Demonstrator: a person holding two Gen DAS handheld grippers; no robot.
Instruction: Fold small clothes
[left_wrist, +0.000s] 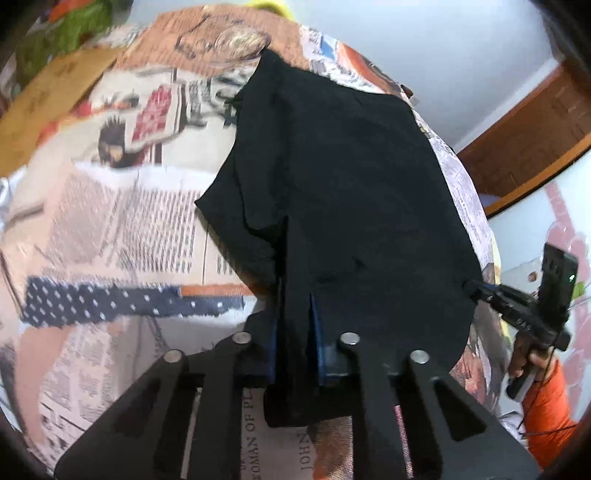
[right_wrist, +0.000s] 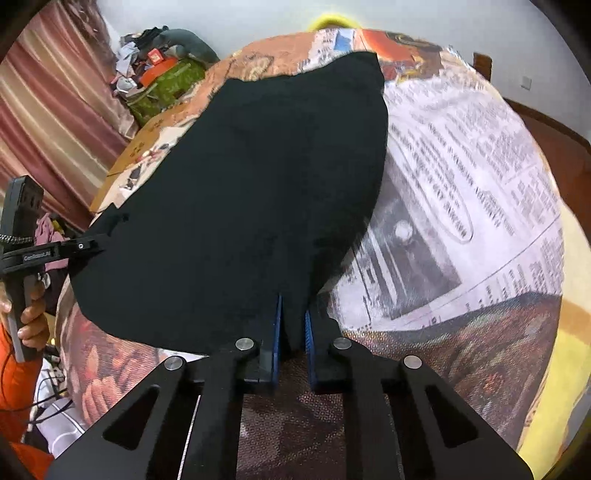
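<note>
Tool tips buried in black garment.

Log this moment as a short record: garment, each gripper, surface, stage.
garment: black cloth, spread over the table, near edge lifted
left gripper: shut on the near edge of the cloth
right gripper: shut on the near edge, at the other corner
surface: newspaper-print table cover
stage: both near corners gripped; fold not yet made
</note>
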